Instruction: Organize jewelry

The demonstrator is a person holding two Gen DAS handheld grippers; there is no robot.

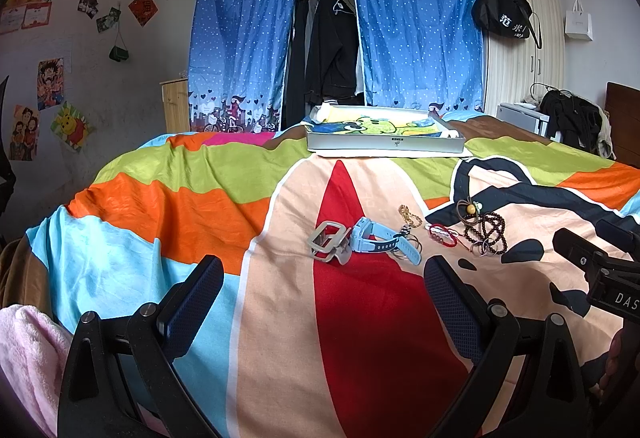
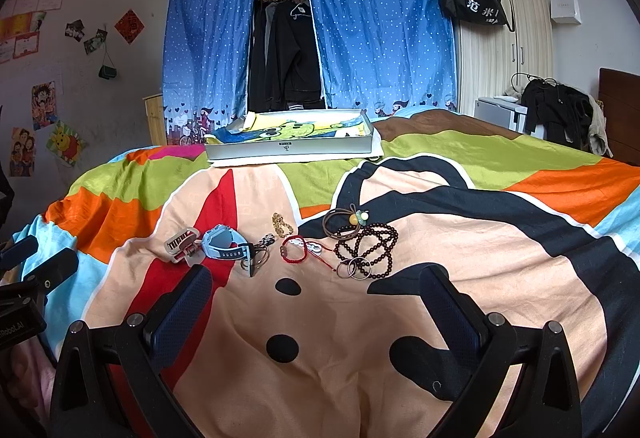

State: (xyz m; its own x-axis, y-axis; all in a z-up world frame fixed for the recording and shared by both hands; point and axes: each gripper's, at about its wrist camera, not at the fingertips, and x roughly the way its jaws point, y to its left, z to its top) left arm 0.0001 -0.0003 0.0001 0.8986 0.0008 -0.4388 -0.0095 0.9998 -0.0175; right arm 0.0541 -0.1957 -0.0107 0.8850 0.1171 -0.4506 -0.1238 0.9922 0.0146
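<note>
Watches (image 2: 224,244), bracelets (image 2: 294,250) and beads (image 2: 370,248) lie clustered on the bedspread, tray (image 2: 290,149) beyond

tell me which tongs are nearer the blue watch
Left. The left tongs sit open just short of the blue watch, almost straight behind it. The right tongs are also open but off to the watch's right, facing the dark beads.

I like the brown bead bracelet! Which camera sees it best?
The right wrist view: the brown bead bracelet lies near the middle, its loops clear on the bedspread. In the left wrist view it sits off to the right, smaller and bunched together.
</note>
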